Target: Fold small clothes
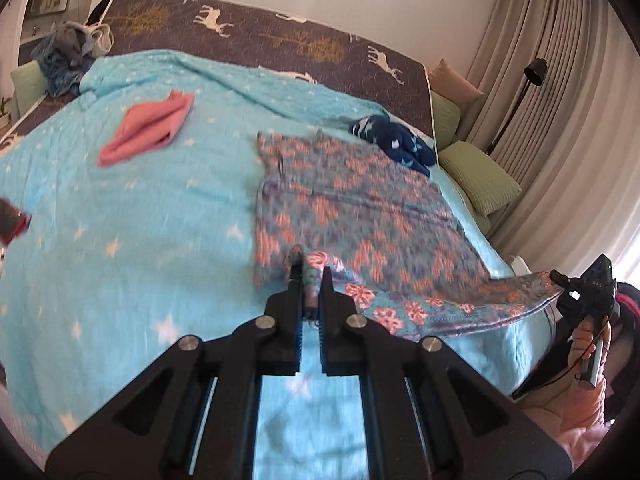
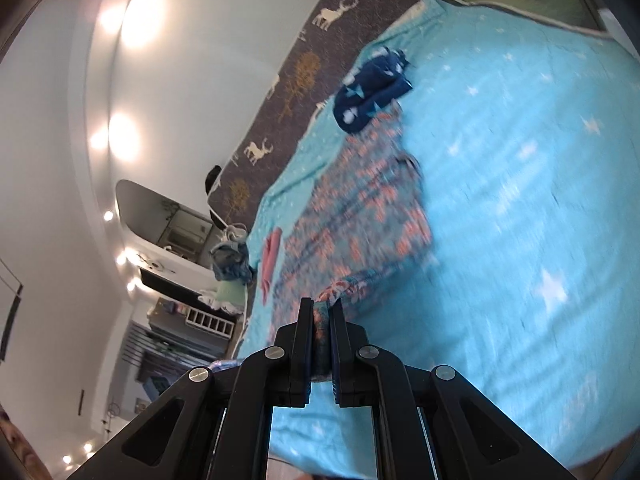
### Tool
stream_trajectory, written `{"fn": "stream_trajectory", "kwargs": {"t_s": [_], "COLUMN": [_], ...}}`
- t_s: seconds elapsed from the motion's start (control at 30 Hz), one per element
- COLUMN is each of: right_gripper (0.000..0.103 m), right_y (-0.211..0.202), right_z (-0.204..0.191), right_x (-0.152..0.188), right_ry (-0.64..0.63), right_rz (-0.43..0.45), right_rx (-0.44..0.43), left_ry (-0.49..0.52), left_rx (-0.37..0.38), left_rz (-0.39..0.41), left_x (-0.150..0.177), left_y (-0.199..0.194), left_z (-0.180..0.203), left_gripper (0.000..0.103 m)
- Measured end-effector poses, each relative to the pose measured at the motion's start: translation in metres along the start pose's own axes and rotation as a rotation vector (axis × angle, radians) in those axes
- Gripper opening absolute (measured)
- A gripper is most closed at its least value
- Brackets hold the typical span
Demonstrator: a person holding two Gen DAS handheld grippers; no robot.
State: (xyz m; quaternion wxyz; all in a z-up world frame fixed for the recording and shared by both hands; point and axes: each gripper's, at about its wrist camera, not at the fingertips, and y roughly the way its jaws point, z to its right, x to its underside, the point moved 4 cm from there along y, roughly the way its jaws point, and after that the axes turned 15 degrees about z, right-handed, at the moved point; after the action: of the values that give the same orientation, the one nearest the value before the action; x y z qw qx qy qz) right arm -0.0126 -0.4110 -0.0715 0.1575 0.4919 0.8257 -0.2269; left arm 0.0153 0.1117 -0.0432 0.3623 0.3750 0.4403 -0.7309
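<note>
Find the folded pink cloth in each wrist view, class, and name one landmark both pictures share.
Left wrist view: the pink cloth lies upper left on the blue star blanket, left of the flowered garment.
Right wrist view: the pink cloth shows as a thin strip, left of centre, beside the flowered garment.
Shared landmark: the navy patterned bundle past the garment's far edge.

Blue garment w/ pink floral print [image 1: 360,208], near edge lifted off turquoise blanket [image 1: 120,220].
</note>
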Motion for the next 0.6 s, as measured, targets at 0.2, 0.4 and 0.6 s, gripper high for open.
{"fn": "stream_trajectory", "kwargs": {"t_s": [0.2,0.4,0.6], "right_gripper": [0.006,0.006,0.006], "right_y": [0.035,0.087,0.156], "right_z": [-0.029,-0.059,-0.065], "right_x": [-0.045,-0.097,-0.151], "right_ry": [-0.077,-0.154,-0.162], "right_rz": [0.038,0.068,0.067], "right_rx": [-0.013,-0.015,0.014], "left_ry": [0.015,0.050,0.088], "left_rx": [-0.003,-0.057,-0.108], "left_rz": [0.036,0.033,0.030], "left_x": [-0.046,-0.096,-0.141], "left_y": [0.039,0.093,0.160], "left_z": [0.006,0.009,0.011], "left_gripper": [0.007,0.007,0.007]}}
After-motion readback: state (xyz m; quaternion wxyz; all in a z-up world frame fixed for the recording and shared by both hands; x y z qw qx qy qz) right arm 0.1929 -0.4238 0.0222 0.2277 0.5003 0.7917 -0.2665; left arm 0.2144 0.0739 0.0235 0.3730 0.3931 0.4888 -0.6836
